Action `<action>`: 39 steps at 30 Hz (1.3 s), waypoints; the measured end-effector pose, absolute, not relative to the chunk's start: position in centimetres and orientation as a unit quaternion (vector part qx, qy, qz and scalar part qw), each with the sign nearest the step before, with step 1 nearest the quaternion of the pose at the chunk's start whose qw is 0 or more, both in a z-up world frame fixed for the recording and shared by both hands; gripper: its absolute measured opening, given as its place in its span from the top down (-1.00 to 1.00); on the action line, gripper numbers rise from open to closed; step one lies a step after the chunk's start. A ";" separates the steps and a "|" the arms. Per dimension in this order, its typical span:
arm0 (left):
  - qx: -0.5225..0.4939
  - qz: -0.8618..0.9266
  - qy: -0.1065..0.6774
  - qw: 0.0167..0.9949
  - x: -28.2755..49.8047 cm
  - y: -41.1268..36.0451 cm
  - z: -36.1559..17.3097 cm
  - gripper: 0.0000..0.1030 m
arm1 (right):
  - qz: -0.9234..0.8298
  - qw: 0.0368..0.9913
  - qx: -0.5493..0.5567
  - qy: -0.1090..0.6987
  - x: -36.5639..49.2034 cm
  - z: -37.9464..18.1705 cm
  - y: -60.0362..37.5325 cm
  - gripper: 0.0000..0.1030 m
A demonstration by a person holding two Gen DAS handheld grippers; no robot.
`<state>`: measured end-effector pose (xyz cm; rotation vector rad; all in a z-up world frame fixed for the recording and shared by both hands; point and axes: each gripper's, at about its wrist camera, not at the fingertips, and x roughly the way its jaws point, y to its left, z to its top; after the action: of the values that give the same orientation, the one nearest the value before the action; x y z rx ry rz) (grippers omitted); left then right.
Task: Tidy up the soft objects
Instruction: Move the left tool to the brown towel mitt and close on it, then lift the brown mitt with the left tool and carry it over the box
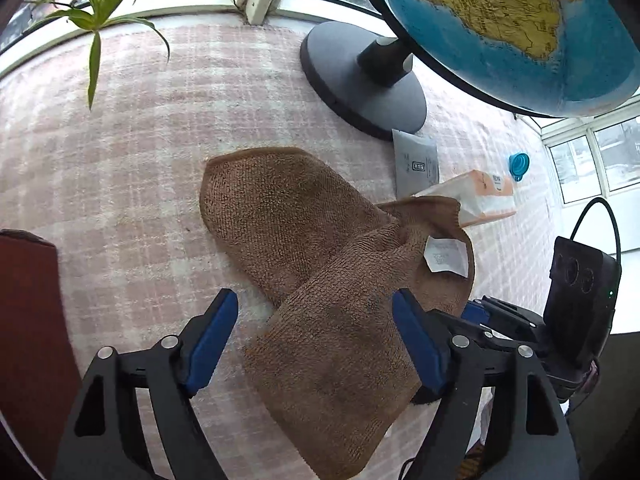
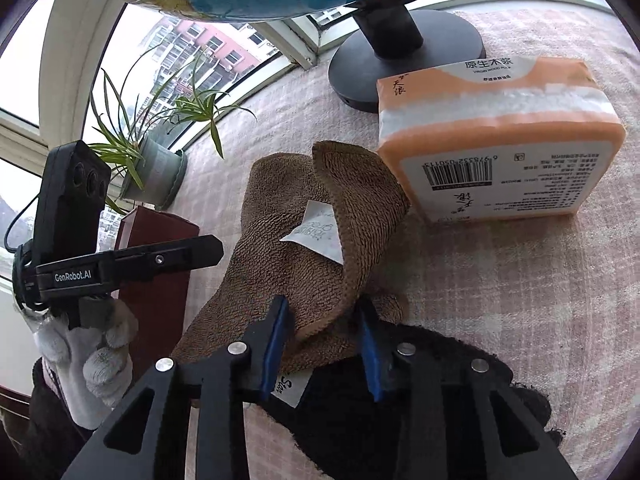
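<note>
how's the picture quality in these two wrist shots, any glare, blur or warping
Left wrist view: sharp; strong fisheye bend, dark corners; the window at right blows out white behind the globe. Right wrist view: sharp on the brown towel; bright daylit windows, soft shadows; the black cloth loses detail.

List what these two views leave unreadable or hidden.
- Black cloth, right wrist view: the right gripper and the bottom edge cover most of it.
- Brown towel, left wrist view: near end cut off by the bottom edge.
- Towel's label: print too small to read.
- Globe: cut off at the top in both views.
</note>
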<state>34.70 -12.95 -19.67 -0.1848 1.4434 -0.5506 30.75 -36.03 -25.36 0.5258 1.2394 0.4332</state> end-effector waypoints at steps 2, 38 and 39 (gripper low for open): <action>-0.085 -0.244 0.667 0.699 35.2 -12.8 -20.6 -0.55 | 0.201 0.760 0.241 0.570 30.8 -25.4 -36.0 0.40; -0.003 -0.263 0.557 0.788 28.9 -15.2 -13.0 0.81 | 0.195 0.824 0.153 0.510 29.2 -19.2 -33.8 0.83; -0.009 -0.264 0.552 0.791 28.9 -15.2 -12.4 0.81 | 0.196 0.827 0.151 0.505 29.1 -18.6 -33.8 0.83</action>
<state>28.93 -15.24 -12.39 -0.0187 1.1882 -0.5687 29.06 -33.84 -18.58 0.3215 1.0720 0.4168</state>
